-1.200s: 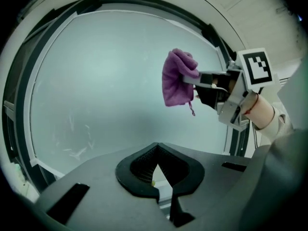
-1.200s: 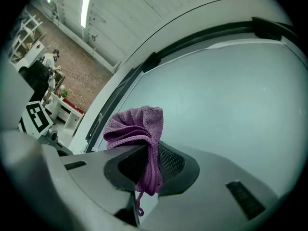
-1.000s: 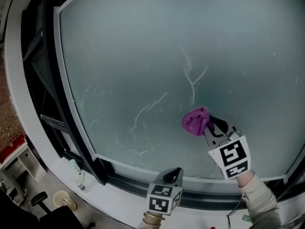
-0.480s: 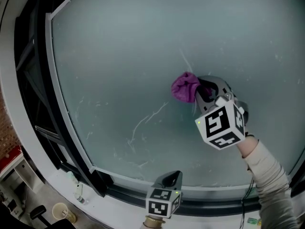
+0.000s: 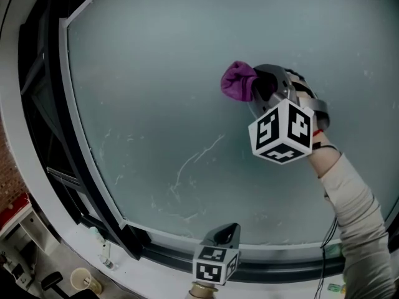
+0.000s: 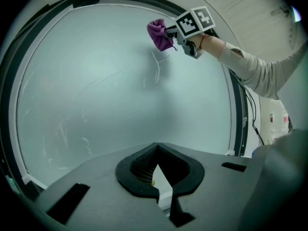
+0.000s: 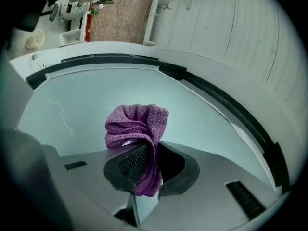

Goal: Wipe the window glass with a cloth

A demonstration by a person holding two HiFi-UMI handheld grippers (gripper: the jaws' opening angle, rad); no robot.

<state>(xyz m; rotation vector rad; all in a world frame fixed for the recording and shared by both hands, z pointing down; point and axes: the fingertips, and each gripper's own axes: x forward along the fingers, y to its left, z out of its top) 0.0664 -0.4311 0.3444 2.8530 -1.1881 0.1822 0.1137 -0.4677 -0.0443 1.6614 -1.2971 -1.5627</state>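
The frosted window glass (image 5: 143, 73) fills the head view, with thin white streaks (image 5: 193, 157) low on its left half. My right gripper (image 5: 254, 90) is raised high at the centre right and is shut on a bunched purple cloth (image 5: 237, 83), which presses against the pane. In the right gripper view the cloth (image 7: 137, 124) is pinched between the jaws of the right gripper (image 7: 147, 160), its folds fanning out onto the glass (image 7: 72, 95). My left gripper (image 5: 225, 232) hangs low by the bottom frame, shut and empty (image 6: 155, 163). From there the cloth (image 6: 159, 33) shows far up the glass (image 6: 96, 90).
A dark window frame (image 5: 75, 185) and white sill border the pane on the left and along the bottom. A small bottle (image 5: 103, 251) and a cup (image 5: 84, 280) sit at the lower left. A cable (image 5: 324, 254) hangs under the right sleeve.
My right gripper has carried the cloth up the glass from the lower middle to the upper centre. The streaks it passed over are gone. The left gripper has stayed put.
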